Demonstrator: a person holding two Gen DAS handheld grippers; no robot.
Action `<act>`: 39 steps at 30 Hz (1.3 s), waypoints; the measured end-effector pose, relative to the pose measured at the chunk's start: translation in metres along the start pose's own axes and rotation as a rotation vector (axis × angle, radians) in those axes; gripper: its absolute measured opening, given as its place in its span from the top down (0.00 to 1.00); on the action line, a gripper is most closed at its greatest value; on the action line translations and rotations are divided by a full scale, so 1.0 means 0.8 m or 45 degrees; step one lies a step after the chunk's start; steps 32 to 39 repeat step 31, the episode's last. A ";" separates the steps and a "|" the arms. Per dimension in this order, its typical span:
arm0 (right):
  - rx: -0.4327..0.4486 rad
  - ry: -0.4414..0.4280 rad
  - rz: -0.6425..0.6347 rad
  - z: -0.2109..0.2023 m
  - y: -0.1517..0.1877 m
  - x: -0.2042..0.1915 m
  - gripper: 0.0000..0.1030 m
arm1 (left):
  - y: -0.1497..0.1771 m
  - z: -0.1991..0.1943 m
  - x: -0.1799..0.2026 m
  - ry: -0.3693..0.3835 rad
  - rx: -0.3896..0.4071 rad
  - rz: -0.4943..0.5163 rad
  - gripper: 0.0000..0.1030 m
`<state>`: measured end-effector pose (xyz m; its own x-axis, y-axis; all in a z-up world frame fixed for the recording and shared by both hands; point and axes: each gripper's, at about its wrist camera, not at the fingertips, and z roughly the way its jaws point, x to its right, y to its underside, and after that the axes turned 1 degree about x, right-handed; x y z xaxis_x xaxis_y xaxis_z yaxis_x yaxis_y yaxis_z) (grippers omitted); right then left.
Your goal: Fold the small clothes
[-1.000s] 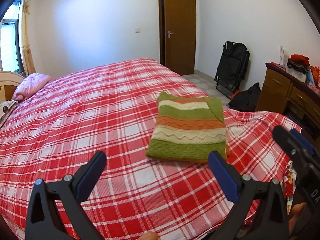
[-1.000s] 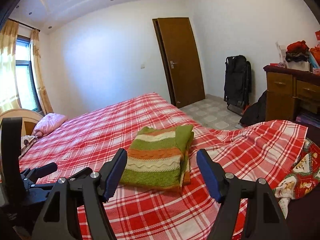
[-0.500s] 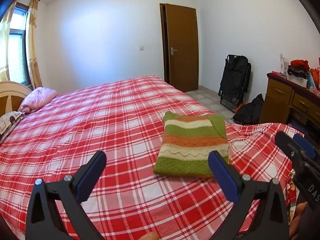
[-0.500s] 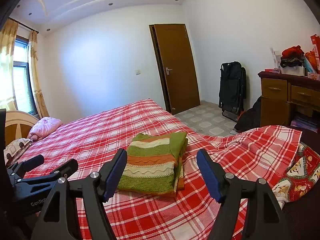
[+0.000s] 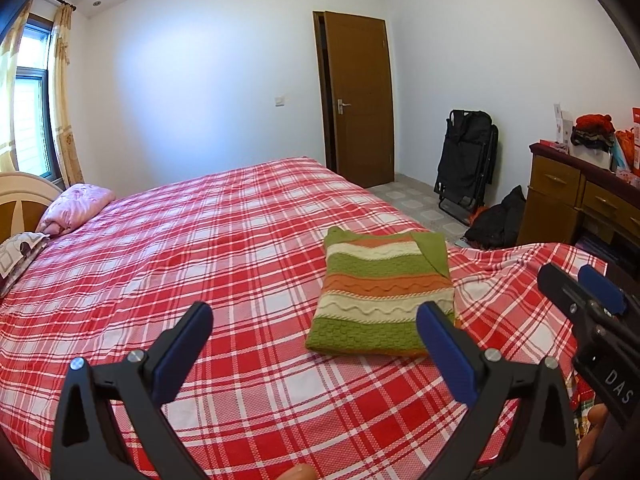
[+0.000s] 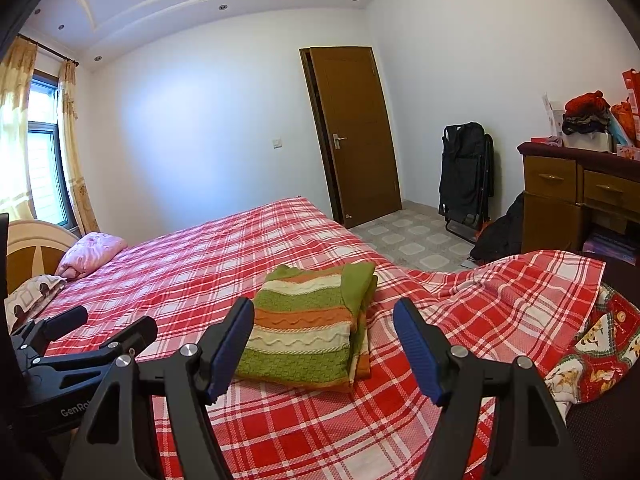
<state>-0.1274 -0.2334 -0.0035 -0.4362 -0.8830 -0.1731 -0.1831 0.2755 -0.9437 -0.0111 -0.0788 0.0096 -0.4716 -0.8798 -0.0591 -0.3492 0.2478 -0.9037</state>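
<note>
A small knitted sweater (image 5: 380, 296) with green, orange and cream stripes lies folded into a neat rectangle on the red plaid bed (image 5: 224, 248). My left gripper (image 5: 316, 316) hovers above the bed short of the sweater, jaws wide open and empty. Its right fingertip overlaps the sweater's near right corner in the picture without touching it. In the right wrist view the same sweater (image 6: 308, 328) lies just beyond my right gripper (image 6: 324, 312), which is open too, nothing between its blue pads. Each gripper shows at the edge of the other's view.
A pink pillow (image 5: 76, 208) and the headboard (image 5: 20, 204) are at the far left. A patterned cloth (image 6: 596, 356) hangs off the bed's near right corner. Beyond the bed stand a brown door (image 5: 360, 100), a folded black chair (image 5: 466, 160), a dark bag (image 5: 498, 220) and a cluttered wooden dresser (image 5: 580, 196).
The left wrist view has tilted upward, so the sweater and bed sit lower in it and more wall and ceiling show. Both grippers stay open and the sweater has not moved.
</note>
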 end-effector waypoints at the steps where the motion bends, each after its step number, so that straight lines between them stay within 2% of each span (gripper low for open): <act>1: 0.001 0.000 -0.002 0.000 0.000 0.000 0.29 | 0.000 0.000 0.000 -0.001 0.001 0.000 0.00; 23: -0.007 0.012 0.016 0.002 0.001 0.004 0.29 | -0.002 0.002 0.006 -0.068 0.014 0.028 0.00; 29: -0.011 0.012 0.023 0.004 0.002 0.007 0.29 | 0.000 0.005 -0.001 -0.003 0.005 -0.023 0.00; 39: -0.014 0.018 0.031 0.005 0.002 0.009 0.29 | 0.001 0.006 -0.005 -0.009 0.008 -0.035 0.00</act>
